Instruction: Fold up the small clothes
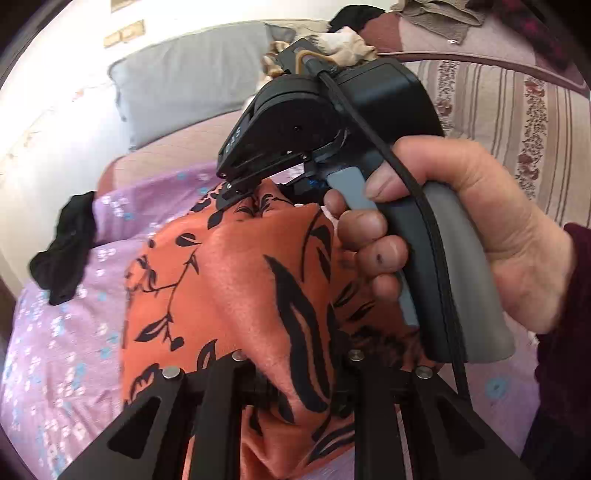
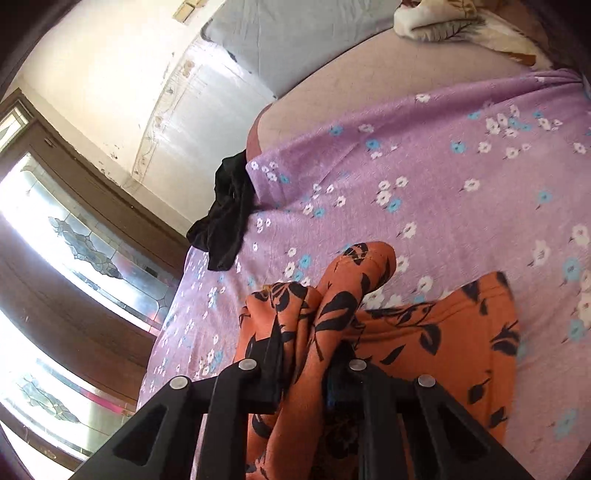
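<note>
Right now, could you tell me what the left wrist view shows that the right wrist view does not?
Only the left wrist view shows the right gripper from outside, pinching the top of the orange cloth, with the hand on its handle and a striped cover behind. Only the right wrist view shows the window and part of the cloth lying flat on the purple sheet. Both show the cloth, the sheet, the black garment at the bed's edge, and the grey pillow. The left gripper also grips the cloth.
</note>
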{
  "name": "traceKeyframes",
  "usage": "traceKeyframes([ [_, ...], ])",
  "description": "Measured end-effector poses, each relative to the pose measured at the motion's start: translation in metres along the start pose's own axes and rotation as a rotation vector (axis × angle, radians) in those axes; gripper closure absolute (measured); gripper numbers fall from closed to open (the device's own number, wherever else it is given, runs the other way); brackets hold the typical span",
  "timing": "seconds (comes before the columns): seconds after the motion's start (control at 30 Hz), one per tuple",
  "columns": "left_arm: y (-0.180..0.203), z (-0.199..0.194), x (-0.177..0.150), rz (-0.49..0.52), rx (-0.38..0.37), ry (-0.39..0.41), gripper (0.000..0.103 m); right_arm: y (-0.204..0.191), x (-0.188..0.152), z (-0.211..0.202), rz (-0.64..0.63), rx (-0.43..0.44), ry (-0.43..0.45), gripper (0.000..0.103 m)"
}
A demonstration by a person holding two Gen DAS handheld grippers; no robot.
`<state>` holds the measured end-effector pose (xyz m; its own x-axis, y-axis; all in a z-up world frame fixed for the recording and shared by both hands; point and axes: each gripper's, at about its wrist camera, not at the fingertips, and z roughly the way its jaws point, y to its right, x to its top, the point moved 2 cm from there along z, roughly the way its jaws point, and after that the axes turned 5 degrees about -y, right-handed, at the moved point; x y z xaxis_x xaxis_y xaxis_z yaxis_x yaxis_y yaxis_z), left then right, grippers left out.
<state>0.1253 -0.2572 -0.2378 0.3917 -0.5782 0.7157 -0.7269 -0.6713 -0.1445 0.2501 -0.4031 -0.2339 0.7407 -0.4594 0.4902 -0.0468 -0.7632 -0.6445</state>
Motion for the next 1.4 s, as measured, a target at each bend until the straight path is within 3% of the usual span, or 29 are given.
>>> traceKeyframes([
  [0.1,0.006,0.018,0.005,-0.021,-0.081,-0.041,0.074,0.031,0.007,-0.003,0.024,-0.029,-0.015,0.086],
  [0.17,0.006,0.027,0.003,-0.041,-0.131,-0.122,0.041,0.048,0.008,0.007,0.065,-0.027,-0.074,0.086],
  [0.23,0.002,0.02,0.0,-0.044,-0.171,-0.154,0.038,0.058,0.004,0.018,0.071,-0.063,-0.12,0.083],
  [0.33,-0.008,-0.013,-0.006,-0.007,-0.221,-0.119,0.031,0.063,-0.002,0.029,0.051,-0.15,-0.163,0.08],
  [0.43,-0.035,-0.042,-0.005,-0.004,-0.146,-0.041,0.024,0.059,-0.001,0.016,0.044,-0.175,-0.147,0.078],
  [0.57,-0.077,-0.052,-0.002,-0.083,0.026,-0.044,0.023,0.035,-0.004,-0.021,-0.044,-0.319,-0.058,0.077],
  [0.6,-0.086,-0.05,-0.006,-0.116,0.059,-0.073,0.023,0.026,-0.006,-0.033,-0.073,-0.326,-0.021,0.077],
  [0.67,-0.104,-0.04,-0.015,-0.186,0.098,-0.146,0.023,0.01,-0.015,-0.054,-0.102,-0.253,0.018,0.077],
  [0.73,-0.12,-0.026,-0.027,-0.254,0.102,-0.205,0.023,-0.006,-0.025,-0.065,-0.12,-0.174,0.024,0.077],
  [0.87,-0.118,-0.016,-0.057,-0.342,0.077,-0.294,0.023,-0.025,-0.053,-0.051,-0.105,-0.089,-0.079,0.077],
  [0.93,-0.111,-0.012,-0.059,-0.342,0.075,-0.318,0.023,-0.014,-0.07,-0.039,-0.057,-0.146,-0.144,0.077],
  [1.0,-0.106,0.0,-0.063,-0.325,0.067,-0.345,0.022,0.016,-0.088,-0.026,0.015,-0.289,-0.239,0.077],
  [1.03,-0.105,0.005,-0.066,-0.334,0.049,-0.359,0.021,0.027,-0.094,-0.024,0.045,-0.287,-0.257,0.081],
  [1.13,-0.106,0.01,-0.07,-0.373,0.025,-0.369,0.021,0.032,-0.085,-0.037,0.098,-0.238,-0.218,0.083],
  [1.23,-0.105,0.012,-0.069,-0.353,0.018,-0.372,0.019,0.023,-0.071,-0.049,0.022,-0.34,-0.113,0.078],
  [1.4,-0.102,0.015,-0.067,-0.339,0.014,-0.373,0.017,0.012,-0.023,-0.03,0.029,-0.265,-0.028,0.078],
])
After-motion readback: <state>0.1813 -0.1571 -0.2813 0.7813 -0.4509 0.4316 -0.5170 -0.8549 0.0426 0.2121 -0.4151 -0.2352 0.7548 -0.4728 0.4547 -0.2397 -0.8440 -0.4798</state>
